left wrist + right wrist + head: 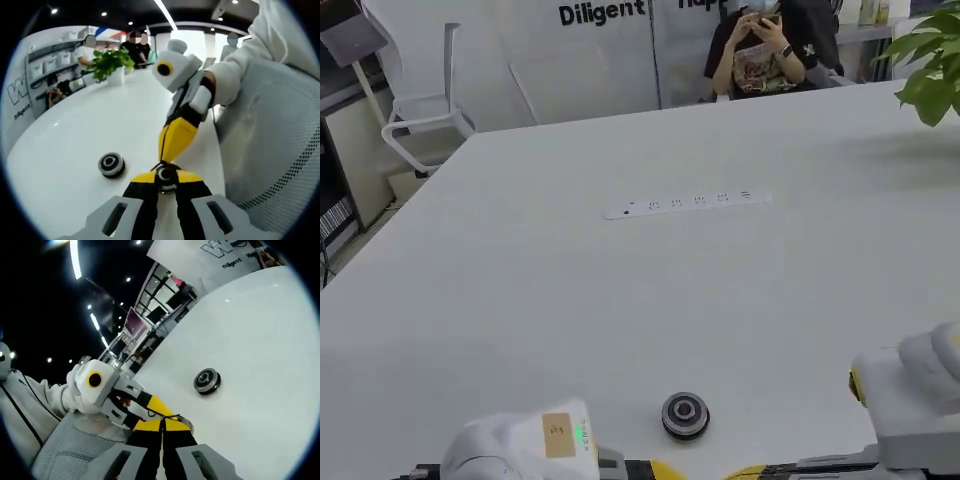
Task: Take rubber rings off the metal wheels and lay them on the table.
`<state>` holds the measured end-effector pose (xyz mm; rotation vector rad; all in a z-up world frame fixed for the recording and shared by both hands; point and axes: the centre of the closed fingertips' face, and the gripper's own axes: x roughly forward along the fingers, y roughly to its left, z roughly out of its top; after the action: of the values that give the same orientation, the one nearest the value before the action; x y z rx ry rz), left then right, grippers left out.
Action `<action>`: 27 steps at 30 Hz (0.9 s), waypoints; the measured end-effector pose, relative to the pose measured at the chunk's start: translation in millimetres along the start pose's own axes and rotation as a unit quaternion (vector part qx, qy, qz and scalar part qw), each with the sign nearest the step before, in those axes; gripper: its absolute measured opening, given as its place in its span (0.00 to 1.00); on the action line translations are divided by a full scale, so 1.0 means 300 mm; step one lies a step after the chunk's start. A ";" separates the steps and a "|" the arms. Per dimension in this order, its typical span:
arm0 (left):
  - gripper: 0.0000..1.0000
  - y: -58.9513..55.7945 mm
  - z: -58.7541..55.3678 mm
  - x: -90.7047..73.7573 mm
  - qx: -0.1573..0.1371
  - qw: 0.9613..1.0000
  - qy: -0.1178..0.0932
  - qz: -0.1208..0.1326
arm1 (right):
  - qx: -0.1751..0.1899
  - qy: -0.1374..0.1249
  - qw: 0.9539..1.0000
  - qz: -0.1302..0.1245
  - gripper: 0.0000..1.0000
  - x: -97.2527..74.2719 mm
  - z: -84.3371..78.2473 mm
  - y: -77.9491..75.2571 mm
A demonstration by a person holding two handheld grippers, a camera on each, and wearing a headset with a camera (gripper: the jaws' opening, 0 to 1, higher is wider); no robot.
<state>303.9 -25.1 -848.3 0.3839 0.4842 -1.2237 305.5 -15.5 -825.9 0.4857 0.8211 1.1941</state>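
Rubber ring (165, 415): I read the thin black strand at the right gripper (162, 426) tips as the ring. It's too thin to be sure.

- right jaws are pressed together, apparently pinching that strand
- left gripper (166, 177) is clamped across the held wheel (166, 175), just above the table (620, 300) edge nearest the person
- second wheel (684, 415) lies flat on the table just beyond, black ring apparently still on

Handling, my estimate:
- rubber ring is light, soft and stretchy, and may snap back or flick off once it's free
- wheel is stiff, dense metal with smooth faces, so it could slip or twist in the jaws under pull
- best hold is the wheel across its flat faces, clear of the rim
- nip the ring at one spot on the outer edge and peel sideways

No bin involved, rings go straight on bare table top. The power strip (687, 203) sits well apart.
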 end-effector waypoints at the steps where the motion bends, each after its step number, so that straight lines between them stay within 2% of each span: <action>1: 0.13 0.000 0.000 0.000 0.000 1.000 0.000 0.000 | 0.000 0.004 1.000 -0.003 0.00 -0.002 -0.004 -0.007; 7: 0.13 0.001 0.000 0.000 -0.002 1.000 0.000 0.003 | -0.016 0.008 1.000 -0.022 0.00 -0.002 -0.009 -0.028; 12: 0.13 0.000 0.001 0.000 -0.003 1.000 0.001 0.002 | -0.031 0.022 0.998 -0.046 0.00 -0.002 -0.026 -0.053; 14: 0.14 -0.002 0.000 0.000 0.004 1.000 0.001 0.001 | -0.038 0.026 0.998 -0.048 0.00 -0.002 -0.028 -0.053; 21: 0.14 -0.007 0.001 -0.002 -0.001 1.000 0.004 -0.006 | -0.063 0.047 0.995 -0.061 0.00 -0.010 -0.042 -0.060; 25: 0.19 -0.021 0.019 -0.011 0.014 1.000 0.004 -0.018 | -0.072 0.055 0.994 -0.063 0.00 -0.016 -0.039 -0.052; 27: 0.24 -0.027 0.030 -0.017 0.013 1.000 0.003 -0.026 | -0.073 0.056 0.994 -0.062 0.00 -0.020 -0.036 -0.052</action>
<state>296.3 -28.2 -838.1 0.3995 0.4858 -1.2799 306.1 -27.0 -842.1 0.2455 0.8404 1.1637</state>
